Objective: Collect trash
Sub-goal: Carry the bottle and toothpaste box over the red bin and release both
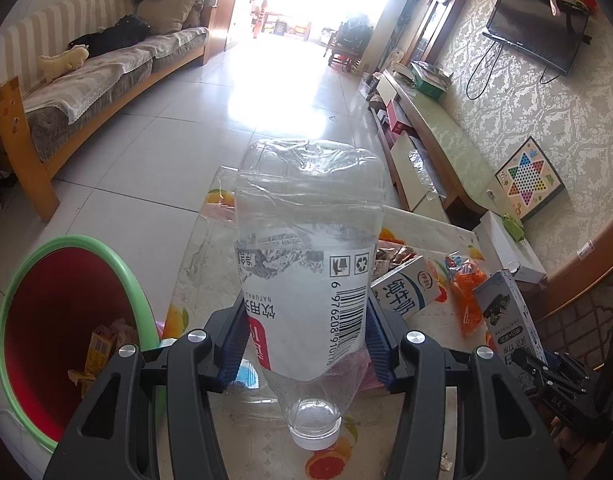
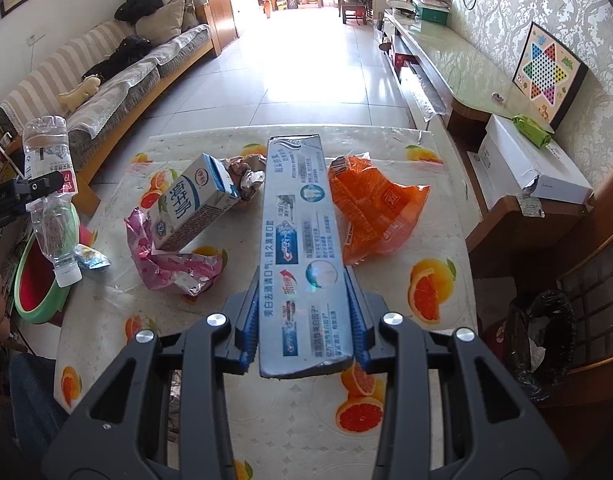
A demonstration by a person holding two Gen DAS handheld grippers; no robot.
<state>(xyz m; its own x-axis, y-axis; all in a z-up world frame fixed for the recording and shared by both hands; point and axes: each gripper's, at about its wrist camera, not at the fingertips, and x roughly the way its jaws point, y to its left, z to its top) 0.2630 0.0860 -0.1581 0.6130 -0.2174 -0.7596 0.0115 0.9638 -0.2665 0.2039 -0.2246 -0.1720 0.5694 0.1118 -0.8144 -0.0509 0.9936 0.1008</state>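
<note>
Clear crumpled plastic fills the left wrist view: an empty water bottle [image 1: 306, 264] with a white cap, clamped at its labelled waist between the blue pads of the left gripper [image 1: 300, 346]. Its label reads "NATURAL", carries a recycling mark and a barcode beginning 6 976208, and has a red patch with "19". The bottle hangs cap-down above the table edge, beside a green-rimmed red bin [image 1: 66, 336] that already holds some yellow packaging.

The right gripper [image 2: 302, 320] is closed tight on a long silver-blue toothpaste box [image 2: 302, 248] printed with Chinese text and a red arrow badge; its brand logo may be Crest, though the print is too small to be sure. The box is lifted above the table [image 2: 438, 240], whose cloth shows orange slices. Still lying there are a blue-and-white milk carton [image 2: 194, 204] with large Chinese characters, a pink foil wrapper [image 2: 174, 268] under it, crumpled foil [image 2: 246, 176] behind, and an orange snack bag [image 2: 370, 208].
</note>
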